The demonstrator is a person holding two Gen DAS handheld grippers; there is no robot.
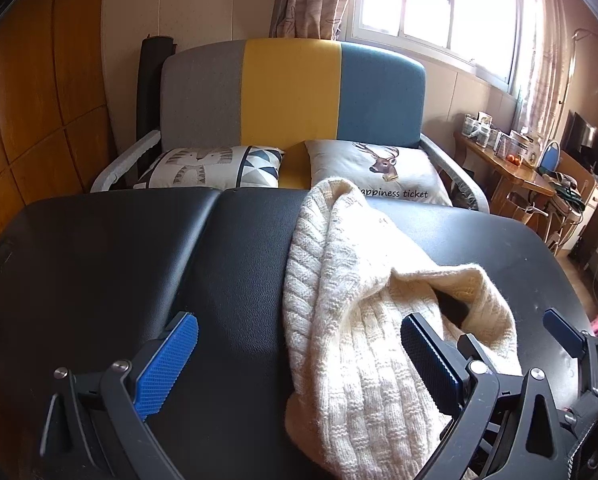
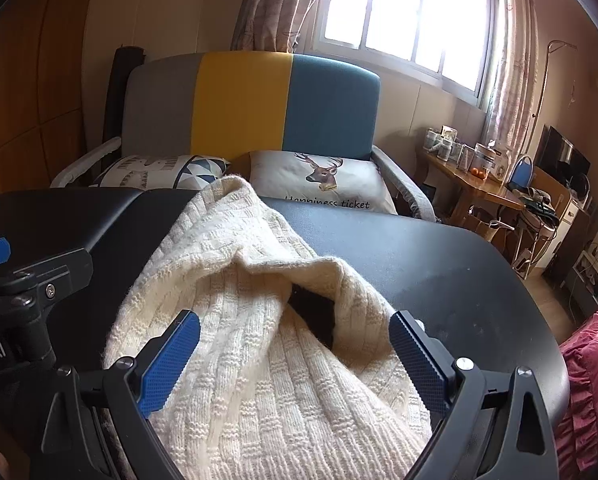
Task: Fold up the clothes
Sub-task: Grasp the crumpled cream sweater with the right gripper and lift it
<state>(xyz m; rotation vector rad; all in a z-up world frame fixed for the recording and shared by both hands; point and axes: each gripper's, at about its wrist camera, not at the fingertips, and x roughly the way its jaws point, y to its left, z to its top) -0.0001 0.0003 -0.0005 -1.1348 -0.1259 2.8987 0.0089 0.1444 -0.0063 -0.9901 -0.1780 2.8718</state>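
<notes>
Folding looks barely begun, in my judgement: the cream knit sweater (image 2: 267, 360) lies rumpled on the black desk (image 1: 139, 260), running from 6 toward 12 o'clock, one opening gaping at 3 o'clock. The left gripper (image 1: 299, 364) and right gripper (image 2: 295, 360) are both spread wide, holding nothing. The deer cushion (image 1: 379, 172) at 12 o'clock reads "Happiness ticket".

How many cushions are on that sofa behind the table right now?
2. A tiger-print cushion sits on the left of the sofa; a deer-print cushion on the right, partly hidden behind the cream sweater. The table edge could hide more.
</notes>
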